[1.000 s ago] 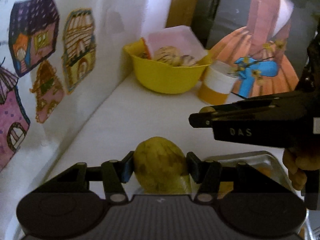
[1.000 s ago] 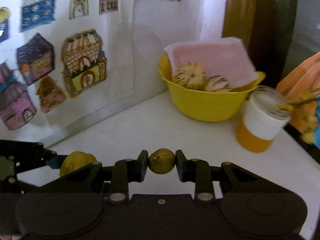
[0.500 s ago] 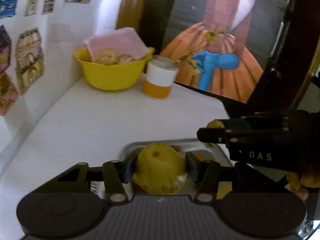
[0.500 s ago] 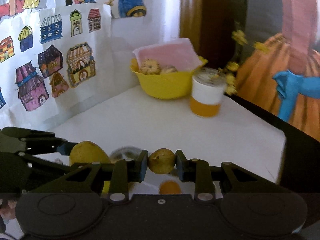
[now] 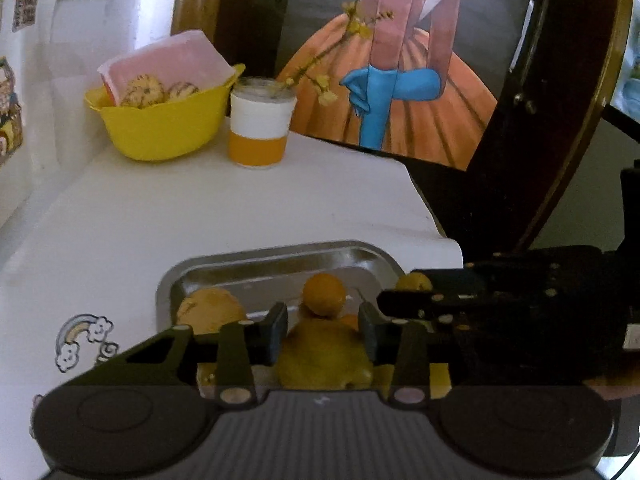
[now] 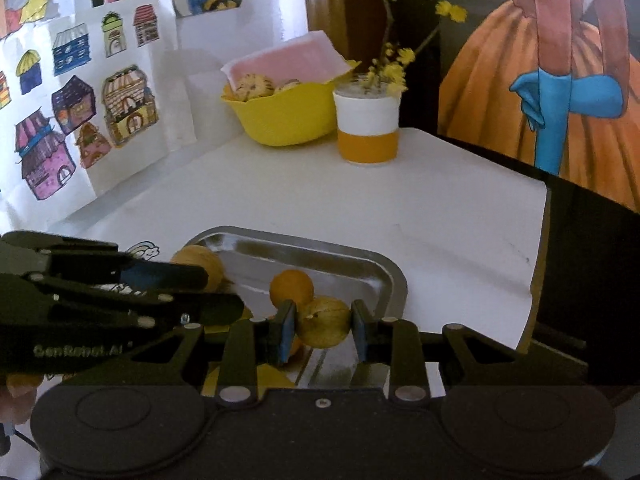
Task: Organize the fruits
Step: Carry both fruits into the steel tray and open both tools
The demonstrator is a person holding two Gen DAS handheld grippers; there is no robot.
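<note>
Over the metal tray (image 5: 280,256), I carry a fruit in each gripper.

My left gripper (image 5: 322,334) is clamped on a lumpy yellow-green fruit (image 5: 324,356) — the tray lies directly beneath it. My right gripper (image 6: 323,326) pinches a small round greenish fruit (image 6: 325,322) above the tray's right end, beside a smooth orange ball (image 6: 292,290) lying on the shiny steel.
</note>
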